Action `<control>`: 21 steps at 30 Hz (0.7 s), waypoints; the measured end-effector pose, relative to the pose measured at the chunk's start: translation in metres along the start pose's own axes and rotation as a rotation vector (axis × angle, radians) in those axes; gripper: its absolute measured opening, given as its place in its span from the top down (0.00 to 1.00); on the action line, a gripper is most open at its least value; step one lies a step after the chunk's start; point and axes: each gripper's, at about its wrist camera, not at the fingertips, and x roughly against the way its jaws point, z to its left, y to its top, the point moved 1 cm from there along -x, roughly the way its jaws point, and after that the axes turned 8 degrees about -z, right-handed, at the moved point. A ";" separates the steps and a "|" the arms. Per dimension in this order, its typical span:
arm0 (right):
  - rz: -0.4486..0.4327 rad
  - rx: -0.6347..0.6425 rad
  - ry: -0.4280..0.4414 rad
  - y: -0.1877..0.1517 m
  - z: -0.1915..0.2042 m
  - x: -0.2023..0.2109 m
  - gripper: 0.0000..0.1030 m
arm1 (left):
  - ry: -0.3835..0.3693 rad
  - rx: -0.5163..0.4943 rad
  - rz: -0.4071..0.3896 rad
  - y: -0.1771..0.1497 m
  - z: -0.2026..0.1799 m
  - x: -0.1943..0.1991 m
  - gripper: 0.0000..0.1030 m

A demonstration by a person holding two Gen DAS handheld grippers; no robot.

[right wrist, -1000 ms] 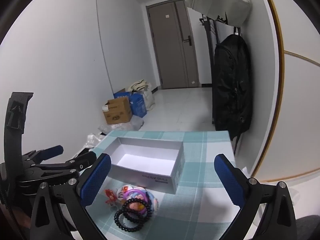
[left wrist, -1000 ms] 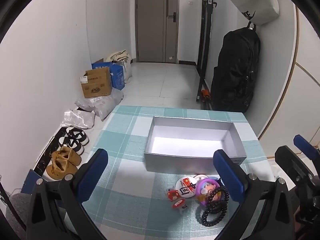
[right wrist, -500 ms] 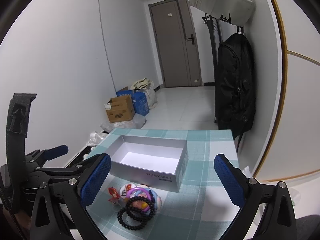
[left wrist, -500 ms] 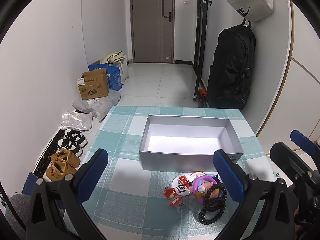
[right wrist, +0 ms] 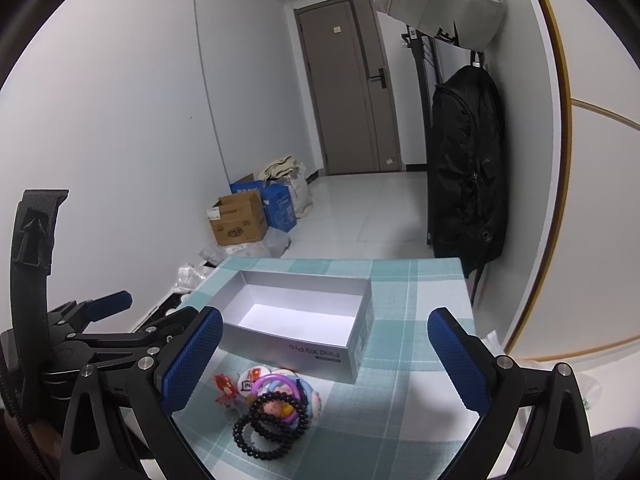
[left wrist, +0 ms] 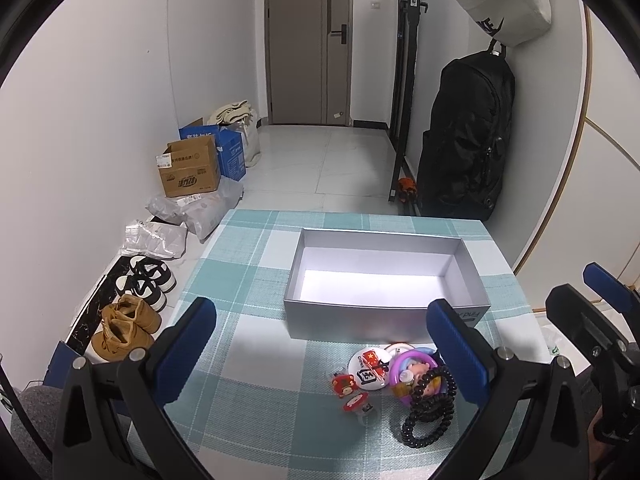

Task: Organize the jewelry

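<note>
So the table has a teal-and-white checked cloth [left wrist: 248, 364] on it, set in a white hallway with a grey door [left wrist: 308, 40] at the far end, cardboard boxes [left wrist: 190, 168] and shoes [left wrist: 124, 320] along the left wall, and a black backpack [left wrist: 468, 136] hanging on the right. An open grey box [left wrist: 360, 320], nothing in it, sits past both sets of fingers. The left gripper [left wrist: 320, 354] is spread wide and holding nothing, floating above the cloth. Right gripper [right wrist: 326, 358] same deal, wide and not touching anything. The jewelry pile sits in front of the box: black bead bracelet [right wrist: 268, 420], purple ring [right wrist: 276, 386], round badge [left wrist: 370, 364], little red charms [left wrist: 346, 386]. It's just inside the left gripper's right finger [left wrist: 456, 344], and nearer the right gripper's left finger [right wrist: 192, 356].
</note>
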 end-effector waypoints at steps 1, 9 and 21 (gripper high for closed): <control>0.000 0.001 0.001 0.000 0.000 0.000 0.00 | 0.001 -0.001 0.000 0.000 0.000 0.000 0.01; 0.005 -0.002 0.000 -0.001 -0.001 0.000 0.00 | 0.000 0.003 0.002 -0.001 0.001 0.000 0.01; 0.002 0.002 0.000 -0.002 0.000 -0.001 0.00 | 0.001 0.011 0.001 -0.002 0.003 0.000 0.01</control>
